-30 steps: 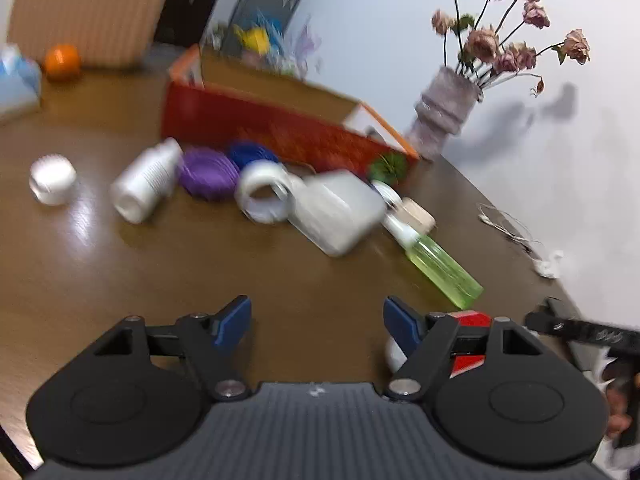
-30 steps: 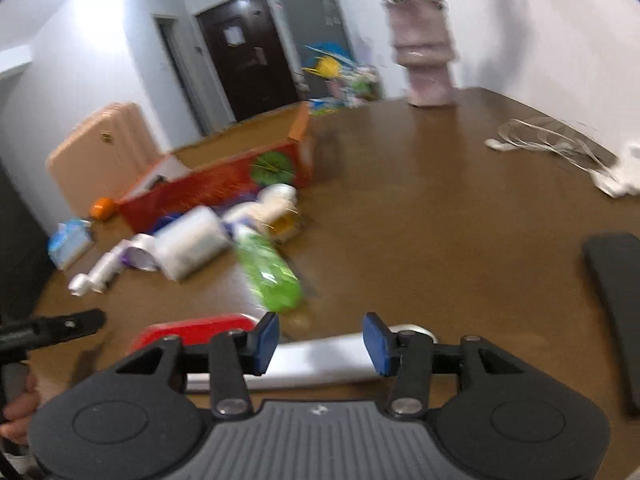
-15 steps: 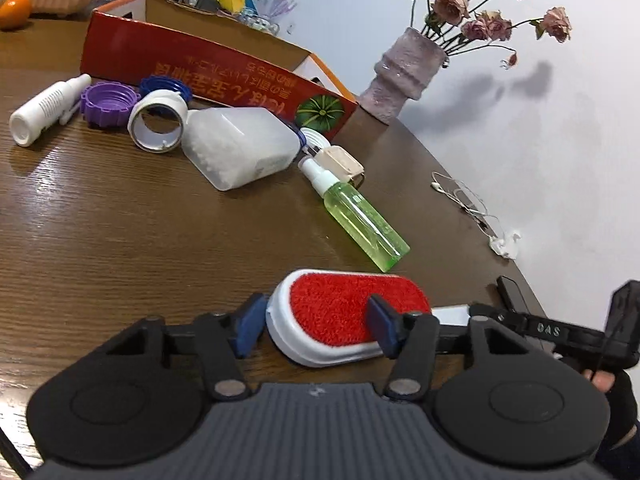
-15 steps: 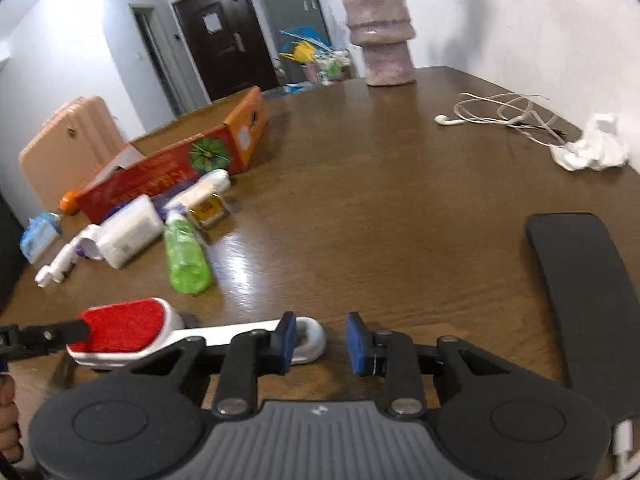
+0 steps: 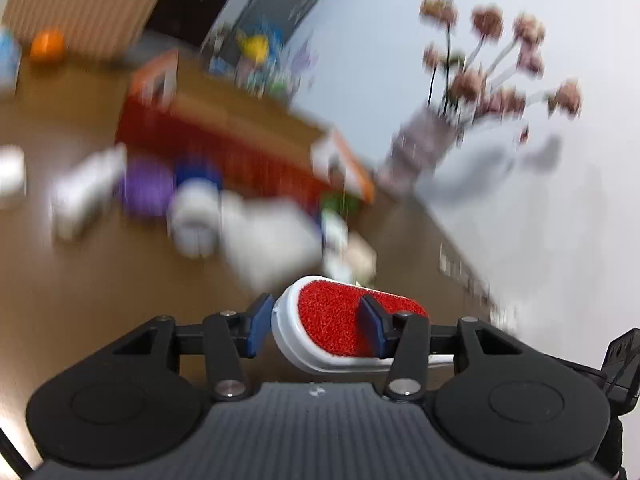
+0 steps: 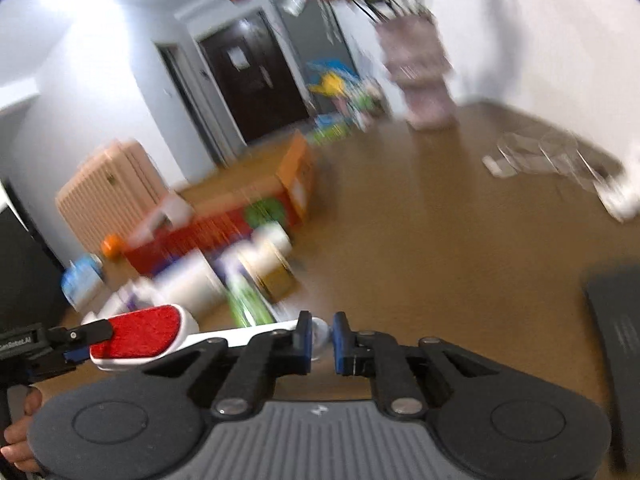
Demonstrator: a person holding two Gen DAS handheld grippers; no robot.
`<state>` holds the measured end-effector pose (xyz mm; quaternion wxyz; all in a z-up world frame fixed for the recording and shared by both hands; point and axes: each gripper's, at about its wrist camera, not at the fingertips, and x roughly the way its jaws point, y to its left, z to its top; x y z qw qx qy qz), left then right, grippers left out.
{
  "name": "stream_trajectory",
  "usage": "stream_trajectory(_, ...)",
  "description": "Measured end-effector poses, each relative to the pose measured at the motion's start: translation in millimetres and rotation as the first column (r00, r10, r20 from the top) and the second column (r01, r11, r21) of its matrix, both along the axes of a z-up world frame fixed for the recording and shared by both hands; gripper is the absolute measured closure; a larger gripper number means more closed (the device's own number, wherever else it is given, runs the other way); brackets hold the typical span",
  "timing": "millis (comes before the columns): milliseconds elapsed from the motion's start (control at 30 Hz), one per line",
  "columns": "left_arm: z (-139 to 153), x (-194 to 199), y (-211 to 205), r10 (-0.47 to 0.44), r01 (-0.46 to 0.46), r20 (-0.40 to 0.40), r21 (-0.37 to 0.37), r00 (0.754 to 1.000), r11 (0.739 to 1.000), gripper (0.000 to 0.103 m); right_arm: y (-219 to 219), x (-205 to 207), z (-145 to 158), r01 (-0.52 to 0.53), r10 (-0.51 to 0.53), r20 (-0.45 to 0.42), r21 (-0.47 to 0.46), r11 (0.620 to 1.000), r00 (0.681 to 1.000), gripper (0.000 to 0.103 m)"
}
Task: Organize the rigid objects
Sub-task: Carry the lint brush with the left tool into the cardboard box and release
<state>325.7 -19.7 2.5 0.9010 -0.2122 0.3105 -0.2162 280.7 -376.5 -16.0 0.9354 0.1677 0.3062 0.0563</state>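
Risk is twisting the lint brush (image 5: 340,322) loose above the bench (image 6: 420,240), since my left tongs (image 5: 316,322) pinch its red head while my right tongs (image 6: 321,338) pinch its handle tip and both views blur with motion.

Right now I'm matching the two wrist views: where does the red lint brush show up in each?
Left wrist: lint brush sits bottom centre, its red pad between the left tool's fingers.
Right wrist: it lies lower left, white handle running right into the right tool.
Shared landmark: the red cardboard box behind it.
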Motion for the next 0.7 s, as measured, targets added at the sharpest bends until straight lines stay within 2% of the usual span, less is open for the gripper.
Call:
stream_trajectory(67,23,26,11,0.033,-0.035,0.084,0.023,0.996,0.999,0.055,20,33,18,-0.043,0.045,0.055,-0.038,0.998,0.997,0.092)
stream_trajectory(133,37,62,24,0.052,-0.056,0.107,0.026,0.993,0.998,0.055,33,74,29,-0.06,0.063,0.084,-0.042,0.997,0.994,0.092)
stream_trajectory(233,49,115,36,0.061,-0.066,0.115,0.047,0.991,0.997,0.055,45,140,34,-0.067,0.067,0.069,0.008,0.998,0.995,0.092)
stream_trajectory(400,40,196,46,0.093,-0.096,0.045,0.089,0.995,0.991,0.054,61,236,24,-0.064,0.064,-0.012,0.043,0.997,0.998,0.093)
stream_trajectory(500,28,224,52,0.1,-0.099,0.002,0.119,0.995,0.988,0.054,72,271,11,-0.073,0.074,-0.083,0.011,0.997,0.994,0.093)
stream_trajectory(700,9,234,50,0.086,-0.081,-0.017,0.196,0.996,0.977,0.053,85,288,-2,-0.112,0.096,-0.152,-0.1,0.989,0.984,0.095)
